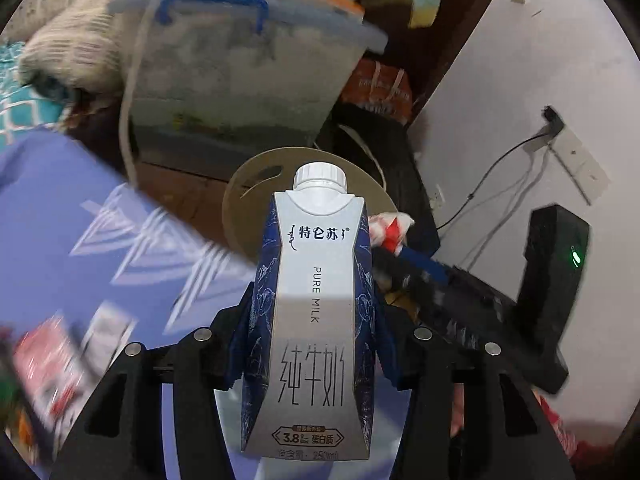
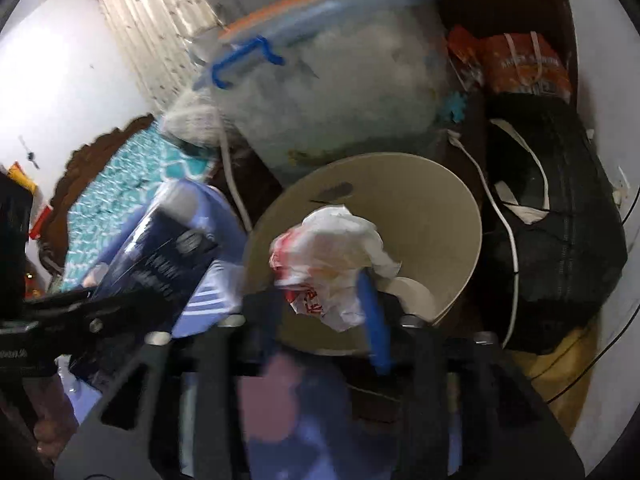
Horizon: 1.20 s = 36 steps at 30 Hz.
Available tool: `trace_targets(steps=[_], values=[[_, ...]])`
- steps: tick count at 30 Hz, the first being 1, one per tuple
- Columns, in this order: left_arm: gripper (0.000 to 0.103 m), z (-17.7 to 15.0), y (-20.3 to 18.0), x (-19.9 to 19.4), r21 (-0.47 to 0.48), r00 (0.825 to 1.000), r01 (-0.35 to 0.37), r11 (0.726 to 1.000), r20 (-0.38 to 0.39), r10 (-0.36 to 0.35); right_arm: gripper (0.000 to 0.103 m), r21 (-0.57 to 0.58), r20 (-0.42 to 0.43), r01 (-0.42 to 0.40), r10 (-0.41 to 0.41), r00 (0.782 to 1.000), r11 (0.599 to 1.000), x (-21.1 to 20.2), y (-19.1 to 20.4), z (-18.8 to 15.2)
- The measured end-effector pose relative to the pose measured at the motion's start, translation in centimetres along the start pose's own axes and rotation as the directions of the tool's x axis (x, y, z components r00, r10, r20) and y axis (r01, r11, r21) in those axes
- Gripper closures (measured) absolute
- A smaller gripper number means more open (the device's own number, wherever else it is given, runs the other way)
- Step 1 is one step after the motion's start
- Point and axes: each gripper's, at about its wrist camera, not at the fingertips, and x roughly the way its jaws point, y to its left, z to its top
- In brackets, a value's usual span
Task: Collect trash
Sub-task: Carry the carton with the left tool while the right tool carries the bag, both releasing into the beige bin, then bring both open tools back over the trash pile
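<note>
My left gripper (image 1: 314,316) is shut on a blue and silver milk carton (image 1: 312,300) with a white cap, held upright in front of a beige round bin (image 1: 248,184). The carton also shows at the left of the right wrist view (image 2: 156,256). My right gripper (image 2: 320,300) is shut on a crumpled white and red plastic wrapper (image 2: 328,256), held over the open mouth of the beige bin (image 2: 440,208). The right gripper with the wrapper (image 1: 390,228) shows in the left wrist view, just right of the carton.
A clear storage box with a blue latch (image 1: 240,64) (image 2: 332,92) stands behind the bin. A black bag (image 2: 556,216) and an orange bag (image 2: 520,64) lie to the right. A purple patterned cloth (image 1: 80,240) covers the surface at left. A white wall with cables (image 1: 520,100) is at right.
</note>
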Motion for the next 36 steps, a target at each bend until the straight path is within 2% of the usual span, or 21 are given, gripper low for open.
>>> trace_targets(steps=[1,3,5,8,11,13,15,17,21,23,26,27,29,32,33,36], values=[[0.035,0.9,-0.2,1.2,0.000,1.000,-0.023,1.000,-0.014,0.023,0.032,0.018,0.012,0.012,-0.012,1.000,1.000,0.2,-0.4,0.2],[0.033,2.0,-0.2,1.8,0.003,0.998,-0.056,0.998,0.006,0.056,0.032,0.045,0.069,0.012,-0.016,0.998,0.999,-0.8,-1.3,0.1],[0.032,2.1,0.1,1.0,-0.004,0.998,-0.051,0.999,0.025,0.051,0.032,0.050,0.107,0.022,-0.028,0.994,0.999,-1.7,-1.5,-0.2],[0.031,1.2,0.8,-2.2,-0.029,0.996,-0.039,0.999,0.085,0.041,0.033,0.093,0.159,0.022,-0.037,0.987,0.995,-3.4,-1.6,-1.0],[0.029,-2.0,2.7,-6.9,-0.067,0.986,-0.043,0.997,0.160,0.054,0.033,0.096,0.178,-0.004,-0.013,0.984,0.995,-4.8,-0.4,-2.0],[0.029,-5.2,4.3,-9.8,-0.115,0.976,-0.058,0.992,0.201,0.081,0.034,0.066,0.173,-0.032,0.020,0.985,0.997,-5.4,1.6,-2.9],[0.029,-8.2,5.7,-11.8,-0.159,0.970,-0.086,0.983,0.210,0.119,0.034,0.015,0.145,-0.064,0.061,0.988,0.998,-5.3,4.0,-3.8],[0.029,-11.6,7.2,-13.7,-0.203,0.963,-0.127,0.971,0.211,0.170,0.040,-0.037,0.098,-0.103,0.106,0.990,0.994,-4.7,6.7,-4.7],[0.029,-19.0,10.2,-18.0,-0.308,0.931,-0.241,0.921,0.196,0.309,0.044,-0.132,-0.011,-0.197,0.197,0.980,0.972,-3.5,13.0,-7.0],[0.029,-22.1,11.5,-20.1,-0.362,0.914,-0.270,0.892,0.195,0.356,0.044,-0.168,-0.064,-0.240,0.232,0.971,0.956,-3.0,15.9,-8.5],[0.029,-25.7,13.0,-22.2,-0.418,0.876,-0.339,0.843,0.186,0.445,0.044,-0.195,-0.156,-0.301,0.274,0.949,0.933,-1.8,19.4,-10.7],[0.029,-27.0,13.5,-22.7,-0.431,0.854,-0.380,0.818,0.176,0.489,0.044,-0.208,-0.186,-0.316,0.280,0.942,0.926,-1.4,20.6,-11.4],[0.029,-28.6,14.3,-23.4,-0.456,0.833,-0.412,0.789,0.163,0.529,0.048,-0.234,-0.234,-0.338,0.284,0.930,0.912,-0.7,22.5,-12.6],[0.029,-29.9,15.0,-24.7,-0.503,0.833,-0.367,0.783,0.196,0.517,0.050,-0.264,-0.291,-0.376,0.298,0.909,0.889,-0.4,25.0,-14.1],[0.029,-30.2,15.2,-25.3,-0.516,0.823,-0.358,0.778,0.220,0.524,0.050,-0.274,-0.298,-0.381,0.298,0.907,0.883,-0.2,25.7,-14.3],[0.029,-31.0,16.2,-26.0,-0.552,0.835,-0.295,0.780,0.249,0.491,0.051,-0.300,-0.306,-0.386,0.295,0.905,0.872,-0.2,27.4,-14.7]])
